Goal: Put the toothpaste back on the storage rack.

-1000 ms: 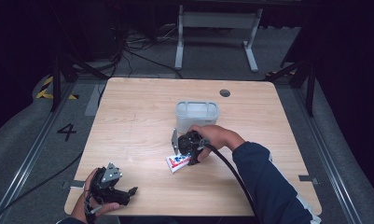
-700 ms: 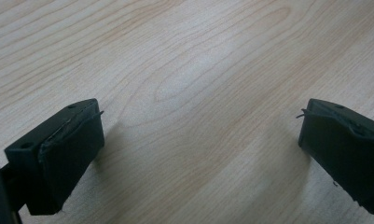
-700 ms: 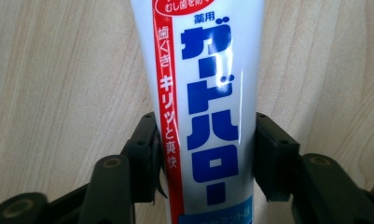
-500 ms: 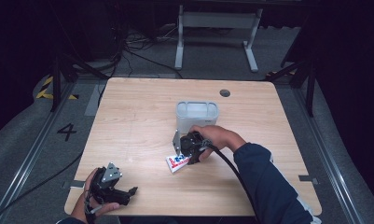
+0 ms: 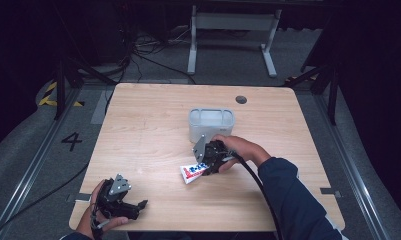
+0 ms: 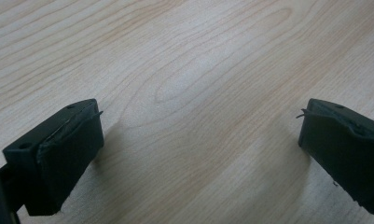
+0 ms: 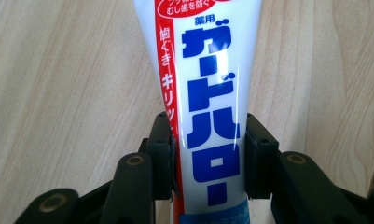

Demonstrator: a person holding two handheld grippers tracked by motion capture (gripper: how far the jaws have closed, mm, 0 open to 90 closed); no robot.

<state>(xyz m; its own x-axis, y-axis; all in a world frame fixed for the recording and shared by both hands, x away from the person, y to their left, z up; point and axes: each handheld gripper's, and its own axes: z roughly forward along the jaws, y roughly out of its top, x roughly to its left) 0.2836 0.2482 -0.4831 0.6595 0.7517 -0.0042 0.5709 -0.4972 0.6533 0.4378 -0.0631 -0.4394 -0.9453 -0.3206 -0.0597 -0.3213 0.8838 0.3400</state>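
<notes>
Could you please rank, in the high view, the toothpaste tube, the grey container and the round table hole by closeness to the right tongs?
1. Toothpaste tube, gripped in the right tongs.
2. Grey container, just behind.
3. Round hole, near the far edge.

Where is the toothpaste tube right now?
In the high view, the toothpaste tube lies near the table's centre, just in front of the white container, clamped between the right hand-held gripper's jaws.

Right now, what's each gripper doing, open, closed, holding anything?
Left gripper: open, holding nothing, over the bare wooden table.
Right gripper: closed on the white toothpaste tube with blue and red lettering.
</notes>
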